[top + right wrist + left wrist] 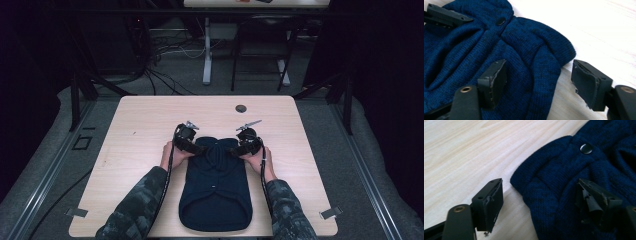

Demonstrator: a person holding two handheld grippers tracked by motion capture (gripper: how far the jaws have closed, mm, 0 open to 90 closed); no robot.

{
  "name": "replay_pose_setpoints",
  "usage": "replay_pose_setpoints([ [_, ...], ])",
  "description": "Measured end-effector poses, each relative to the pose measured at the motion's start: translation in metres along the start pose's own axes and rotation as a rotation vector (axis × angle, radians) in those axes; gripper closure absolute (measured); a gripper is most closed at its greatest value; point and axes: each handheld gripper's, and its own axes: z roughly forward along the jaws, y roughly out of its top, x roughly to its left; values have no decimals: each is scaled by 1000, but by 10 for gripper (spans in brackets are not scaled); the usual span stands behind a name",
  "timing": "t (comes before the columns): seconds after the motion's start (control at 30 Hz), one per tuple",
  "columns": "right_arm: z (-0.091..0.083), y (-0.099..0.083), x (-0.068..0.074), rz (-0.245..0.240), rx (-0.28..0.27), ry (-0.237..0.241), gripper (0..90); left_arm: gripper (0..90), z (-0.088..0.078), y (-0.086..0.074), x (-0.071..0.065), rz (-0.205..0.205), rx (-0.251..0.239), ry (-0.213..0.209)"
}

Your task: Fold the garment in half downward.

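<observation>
A: A dark blue knit garment (214, 190) lies flat on the pale wooden table (135, 130), its far end bunched between the two tools.

B: And the left tool (541, 200)?

A: Wide open. In the left gripper view one jaw rests on bare wood just beside the knit's rolled edge; the other sits over the fabric. Nothing is pinched between them.

B: The right tool (544, 85)?

A: Also wide open, straddling the garment's corner in the right gripper view: one jaw over the knit, the other over the table just past the edge. It holds nothing.

B: Anything else close by?

A: A black snap button (586, 148) sits on the fabric ahead of the left tool. From above, a person's hands (172, 155) in camouflage sleeves (135, 210) grip both tools. A small dark round hole (241, 108) marks the table beyond the right tool. Cables (165, 55) lie on the floor beyond the table.
</observation>
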Motion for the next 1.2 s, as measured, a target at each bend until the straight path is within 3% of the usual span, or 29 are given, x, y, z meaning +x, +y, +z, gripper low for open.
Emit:
replay_pose_setpoints([
  [0.2, 4, -1, 5, -42, 12, -22, 356, 317, 0, -2, -2, 0, -11, -10],
  [0.4, 3, -2, 11, -101, 14, -35, 470, 406, -1, -2, -5, 8, -8, -17],
  [0.57, 3, -4, 13, -94, -1, -31, 573, 529, -3, -3, -8, 16, -7, -40],
  [0.6, 2, -5, 13, -98, -1, -30, 592, 587, -3, -3, -9, 20, -12, -41],
  [0.73, 1, -6, 13, -89, -9, -19, 640, 647, -5, -4, -14, 58, -16, -35],
  [0.83, -1, -6, 14, -88, -21, -27, 657, 662, -6, -4, -15, 62, -20, -32],
  [0.87, 0, -7, 15, -76, -55, -30, 661, 662, -7, -4, -15, 62, -21, -29],
  [0.9, -4, -6, 15, -97, -33, -34, 664, 662, -8, -4, -15, 61, -22, -28],
  [1.07, -13, -7, 20, -127, -72, -59, 673, 656, -13, -3, -15, 51, -24, -42],
  [1.2, -22, -8, 28, -191, -121, -100, 679, 650, -18, -3, -14, 40, -22, -60],
])
